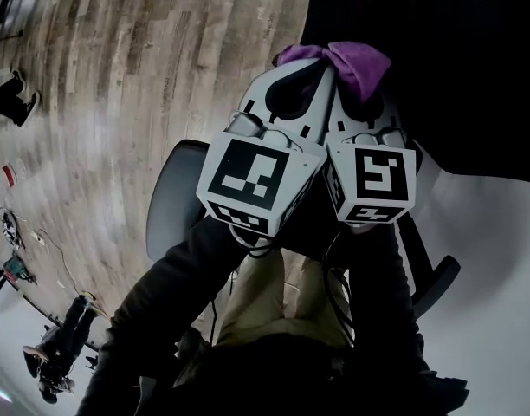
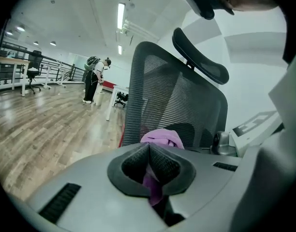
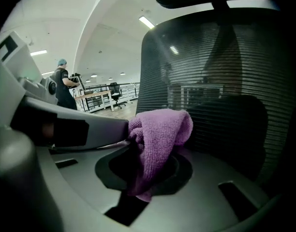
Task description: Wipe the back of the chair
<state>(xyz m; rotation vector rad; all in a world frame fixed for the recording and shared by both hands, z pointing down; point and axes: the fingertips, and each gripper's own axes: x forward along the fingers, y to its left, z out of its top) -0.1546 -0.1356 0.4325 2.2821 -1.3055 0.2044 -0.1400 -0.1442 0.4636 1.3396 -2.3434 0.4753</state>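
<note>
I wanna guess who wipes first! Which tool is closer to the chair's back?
Right, I think. The right tool faces the mesh chair back close up. The left tool sits beside it, farther out, seeing the chair back from an angle. Both pinch the purple cloth.

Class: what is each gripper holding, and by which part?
The cloth: left gripper and right gripper each pinch a fold under its bunched part.

Straight ahead, blocked by the chair's mesh back, headrest overhanging above. To its left, open wooden floor, with a standing person well apart, farther off. Both jaw gaps filled with purple cloth.
</note>
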